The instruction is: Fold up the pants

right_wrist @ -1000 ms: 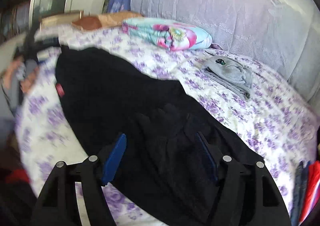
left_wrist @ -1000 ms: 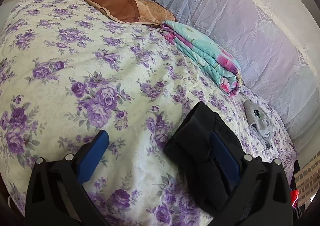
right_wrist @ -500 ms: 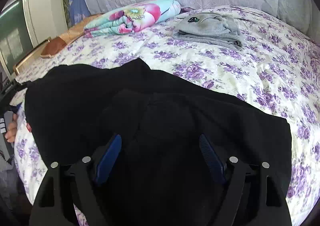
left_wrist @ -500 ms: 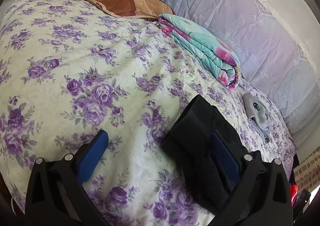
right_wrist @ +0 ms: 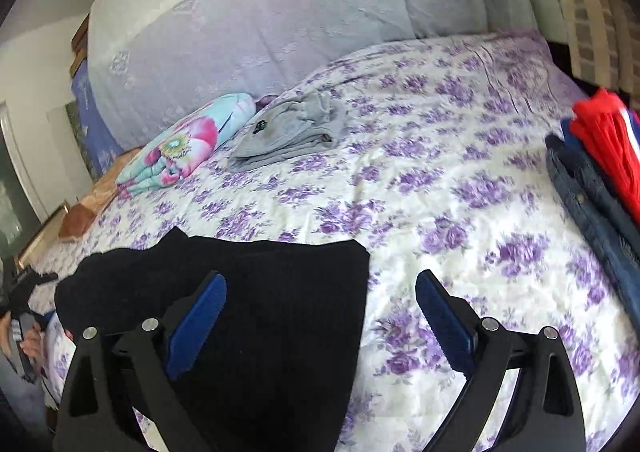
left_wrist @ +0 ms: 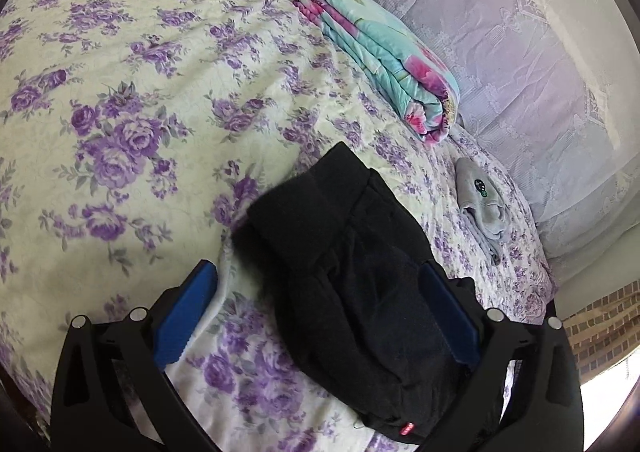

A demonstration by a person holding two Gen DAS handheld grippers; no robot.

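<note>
The black soft-knit pants [right_wrist: 256, 292] lie folded on the purple-flowered bed [right_wrist: 460, 180], well short of the grey folded garment [right_wrist: 292, 128]; your right gripper [right_wrist: 320, 316] has just been opening and stands spread, nothing pinched; your left gripper [left_wrist: 320, 308] is spread too, the bundle loose between its jaws; drag either blue pad across the fabric and the fold may slide open.

The bed [right_wrist: 460, 188] lies open across its middle and right, a broad bare stretch of flowered cover. The black pants [right_wrist: 256, 316] fill the near left. Far left, a folded quilt [right_wrist: 180, 144] and grey garment [right_wrist: 292, 128] block the curtain side. Stacked clothes [right_wrist: 600, 172] crowd the right edge.
</note>
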